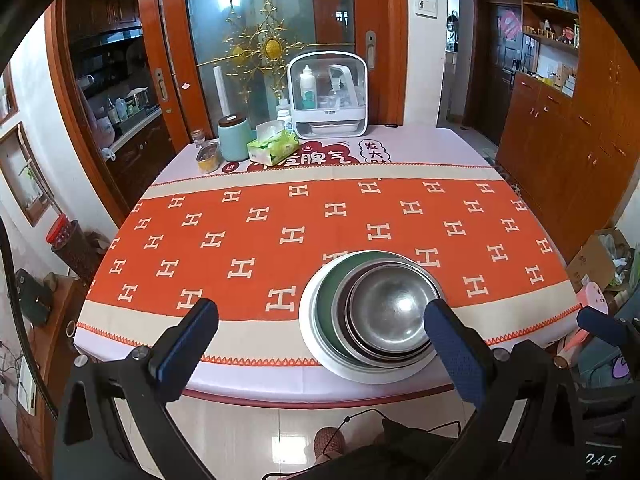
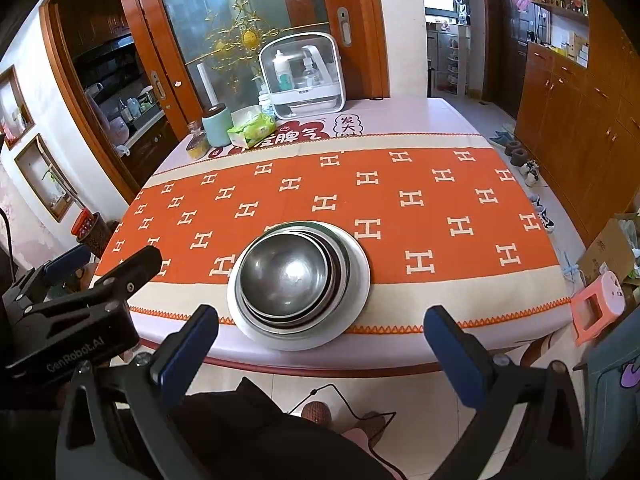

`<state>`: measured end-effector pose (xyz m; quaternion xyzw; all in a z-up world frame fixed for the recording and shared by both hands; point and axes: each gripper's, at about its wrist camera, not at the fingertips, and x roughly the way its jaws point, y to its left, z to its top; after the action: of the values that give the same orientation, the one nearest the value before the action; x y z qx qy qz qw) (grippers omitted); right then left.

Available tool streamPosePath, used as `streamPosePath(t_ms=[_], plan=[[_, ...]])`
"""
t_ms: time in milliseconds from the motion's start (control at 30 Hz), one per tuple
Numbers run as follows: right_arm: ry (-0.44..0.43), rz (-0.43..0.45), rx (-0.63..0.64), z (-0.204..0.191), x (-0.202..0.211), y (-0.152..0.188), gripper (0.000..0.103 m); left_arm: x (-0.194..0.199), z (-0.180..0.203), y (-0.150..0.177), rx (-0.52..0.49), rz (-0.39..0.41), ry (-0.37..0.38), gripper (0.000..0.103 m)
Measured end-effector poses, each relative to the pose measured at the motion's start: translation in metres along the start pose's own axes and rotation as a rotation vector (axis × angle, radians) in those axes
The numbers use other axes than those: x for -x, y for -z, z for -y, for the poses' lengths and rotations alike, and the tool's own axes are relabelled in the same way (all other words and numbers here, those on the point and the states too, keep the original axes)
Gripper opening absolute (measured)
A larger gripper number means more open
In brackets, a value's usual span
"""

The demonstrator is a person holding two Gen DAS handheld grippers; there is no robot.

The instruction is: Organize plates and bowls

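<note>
A stack of steel bowls [image 1: 390, 312] sits nested on a green dish and a white plate [image 1: 310, 332] near the table's front edge. It also shows in the right wrist view, bowls [image 2: 288, 276] on the white plate [image 2: 358, 280]. My left gripper [image 1: 320, 344] is open and empty, held off the front edge with the stack between and beyond its fingers. My right gripper [image 2: 320, 344] is open and empty, just short of the front edge, the stack ahead and slightly left. The left gripper's body [image 2: 72, 320] shows at the left of the right wrist view.
The table wears an orange patterned cloth [image 1: 260, 232]. At the back stand a white storage box [image 1: 328, 94], a tissue pack [image 1: 274, 146], a teal canister [image 1: 234, 138] and a small jar [image 1: 208, 158]. Wooden cabinets [image 1: 568, 140] line the right; a pink stool [image 2: 598, 306] stands by the table's right corner.
</note>
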<state>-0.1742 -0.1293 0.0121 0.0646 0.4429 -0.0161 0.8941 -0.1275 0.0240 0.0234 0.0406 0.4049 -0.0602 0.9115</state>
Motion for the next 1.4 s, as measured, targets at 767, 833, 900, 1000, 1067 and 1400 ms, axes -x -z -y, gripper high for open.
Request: streamPosePath(t_ms=[767, 833, 900, 1000, 1067, 1400], plan=[[-0.014, -0.011, -0.006, 0.0011, -0.0040, 0.0007, 0.103, -0.0038, -0.0018, -0.0025, 0.000, -0.011, 0.001, 0.102], [-0.014, -0.011, -0.006, 0.0011, -0.0041, 0.0005, 0.103, -0.0040, -0.0019, -0.0026, 0.000, -0.011, 0.001, 0.102], [-0.015, -0.010, -0.005, 0.0015, -0.0039, 0.0002, 0.103, -0.0039, -0.0018, -0.0026, 0.000, -0.011, 0.001, 0.102], [-0.015, -0.011, -0.006, 0.0016, -0.0040, 0.0001, 0.103, -0.0039, -0.0015, -0.0027, 0.000, -0.012, 0.000, 0.102], [-0.014, -0.011, -0.006, 0.0015, -0.0039, -0.0001, 0.103, -0.0038, -0.0012, -0.0028, 0.001, -0.012, 0.000, 0.102], [-0.016, -0.013, -0.006, 0.0017, -0.0045, -0.0010, 0.103, -0.0039, -0.0012, -0.0032, 0.000, -0.012, 0.000, 0.102]])
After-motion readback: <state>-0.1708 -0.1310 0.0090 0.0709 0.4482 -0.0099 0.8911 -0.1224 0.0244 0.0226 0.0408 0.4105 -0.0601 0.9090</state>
